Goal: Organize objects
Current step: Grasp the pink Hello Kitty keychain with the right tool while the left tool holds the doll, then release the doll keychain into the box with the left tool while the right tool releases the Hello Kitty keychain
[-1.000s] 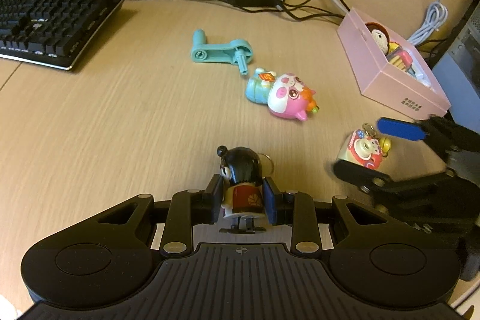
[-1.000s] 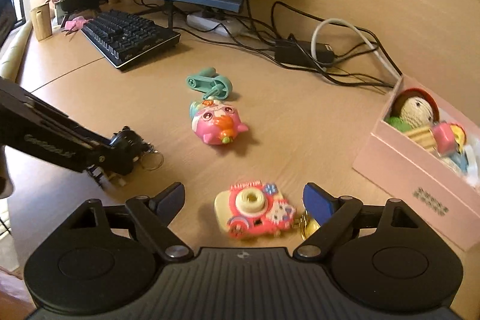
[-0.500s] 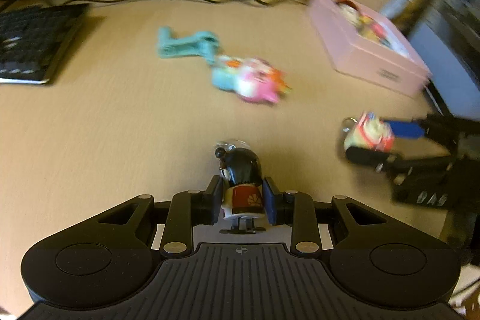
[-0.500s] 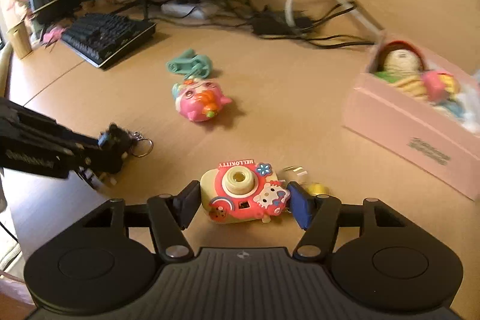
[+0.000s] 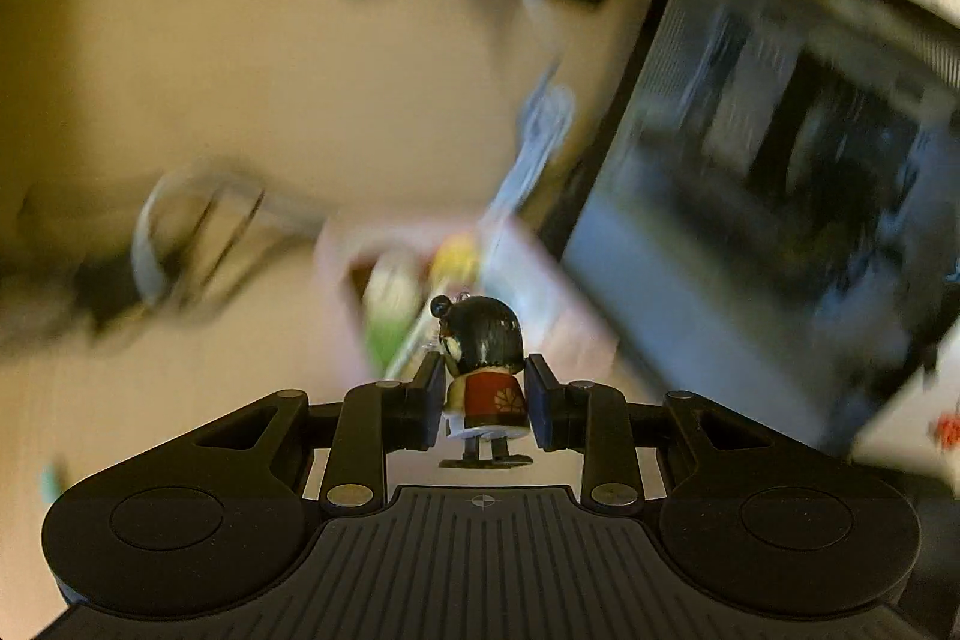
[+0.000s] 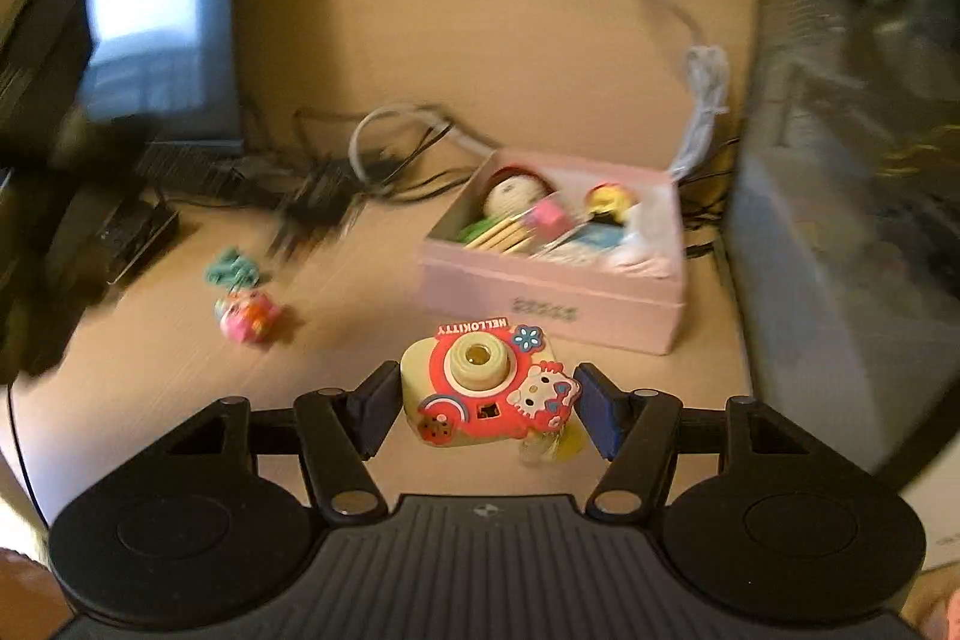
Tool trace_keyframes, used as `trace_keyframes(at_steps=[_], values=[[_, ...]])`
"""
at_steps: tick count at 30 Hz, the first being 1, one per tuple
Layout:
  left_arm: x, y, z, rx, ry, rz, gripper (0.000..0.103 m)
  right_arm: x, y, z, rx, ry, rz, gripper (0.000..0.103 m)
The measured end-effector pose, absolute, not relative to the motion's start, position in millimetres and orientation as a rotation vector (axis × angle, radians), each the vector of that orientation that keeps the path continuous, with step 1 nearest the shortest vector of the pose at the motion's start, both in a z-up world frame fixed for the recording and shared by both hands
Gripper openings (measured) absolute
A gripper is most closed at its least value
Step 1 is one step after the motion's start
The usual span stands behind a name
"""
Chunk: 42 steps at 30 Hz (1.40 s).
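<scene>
- While the left hand-held gripper (image 5: pixel 483 403) is clamped on a small doll (image 5: pixel 483 370) with black hair and a red dress, the blurred pink box (image 5: pixel 543 316) lies just behind it.
- The right hand-held gripper (image 6: pixel 489 412) is closed on a toy camera (image 6: pixel 480 385), above the tabletop (image 6: pixel 348 316).
- Farther, the pink box (image 6: pixel 555 292) holds several toys.
- To the left lie a pink toy (image 6: pixel 246 319) and a teal clip (image 6: pixel 231 268).

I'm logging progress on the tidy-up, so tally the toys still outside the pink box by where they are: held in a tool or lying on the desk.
Held in a tool: 2, the black-haired doll figurine and the Hello Kitty toy camera.
Lying on the desk: 2, the pink pig toy and the teal plastic piece.
Total: 4
</scene>
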<state>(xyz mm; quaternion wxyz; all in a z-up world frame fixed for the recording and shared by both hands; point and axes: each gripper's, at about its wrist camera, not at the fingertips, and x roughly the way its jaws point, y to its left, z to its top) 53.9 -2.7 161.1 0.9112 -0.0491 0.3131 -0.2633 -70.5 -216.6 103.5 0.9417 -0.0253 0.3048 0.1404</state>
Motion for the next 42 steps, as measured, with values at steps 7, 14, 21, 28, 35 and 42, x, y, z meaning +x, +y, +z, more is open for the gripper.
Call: trace_keyframes(at_steps=[7,14,21,28,35,42], values=[[151.4,-61.9,191.4,-0.152,0.529,-0.603,0.032,-72.8,-235.6,93.2,0.000,0.623,0.260,0.063],[232.4,-105.0,100.7,-0.175,0.758,-0.411,0.032,-71.6,-251.9,74.8,0.018,0.678,0.286,0.063],[233.0,-135.5,64.3,0.090,0.892,-0.407,0.032,-65.2,-262.1,60.9,0.043,0.716,0.288,0.063],[200.9,-101.4,92.5,-0.118,0.700,-0.387,0.032,-66.0,-255.8,67.1,0.024,0.690,0.290,0.063],[134.3,-32.4,128.6,-0.243,0.662,-0.382,0.032,-52.3,-253.3,82.2,0.055,0.640,0.254,0.063],[25.9,39.2,98.9,-0.323,0.799,-0.346,0.031,24.1,-246.8,133.4,0.127,0.514,0.189,0.063]])
